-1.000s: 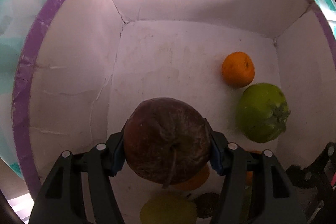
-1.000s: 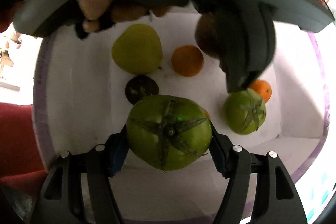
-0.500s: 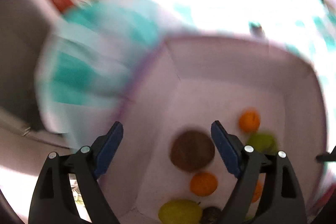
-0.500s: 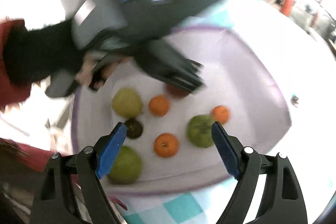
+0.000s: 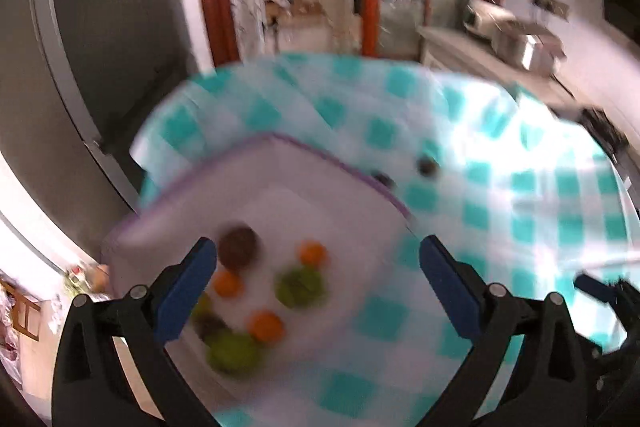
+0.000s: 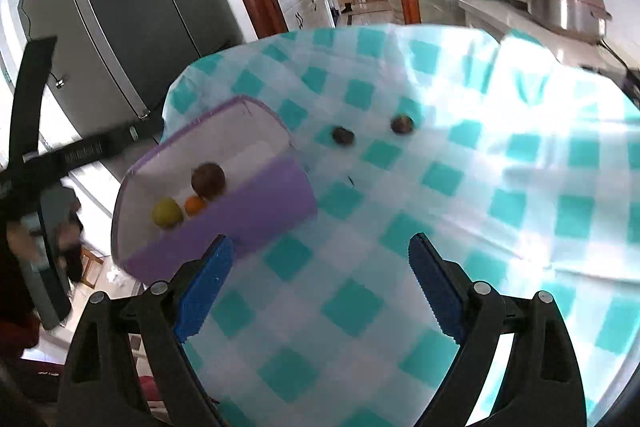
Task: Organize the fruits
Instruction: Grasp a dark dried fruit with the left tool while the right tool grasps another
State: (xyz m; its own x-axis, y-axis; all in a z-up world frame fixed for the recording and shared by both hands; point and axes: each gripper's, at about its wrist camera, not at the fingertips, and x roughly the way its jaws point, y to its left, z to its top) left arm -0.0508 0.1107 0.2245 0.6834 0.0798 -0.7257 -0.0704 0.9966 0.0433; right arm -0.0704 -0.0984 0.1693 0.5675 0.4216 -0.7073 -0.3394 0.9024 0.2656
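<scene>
A purple-rimmed white box [image 5: 172, 195] [image 6: 256, 207] stands on the checked tablecloth and holds several fruits: a dark brown one [image 5: 239, 247] [image 6: 208, 179], oranges [image 5: 312, 253], green ones [image 5: 300, 283] and a yellow one [image 6: 167, 212]. Two small dark fruits [image 6: 343, 135] [image 6: 402, 124] lie on the cloth beyond the box. My left gripper [image 5: 316, 285] is open and empty, high above the box. My right gripper [image 6: 316, 285] is open and empty above the cloth, right of the box. The left view is blurred.
The table carries a teal-and-white checked cloth [image 6: 500, 187]. A grey refrigerator [image 6: 120, 19] stands behind the table at left. A counter with a rice cooker [image 6: 564, 7] is at the back right. The left gripper's body [image 6: 36, 147] shows at the left edge.
Both grippers let go of their fruits into the box, opened, and drew up and back from it. The brown fruit and the green tomato now lie in the box.
</scene>
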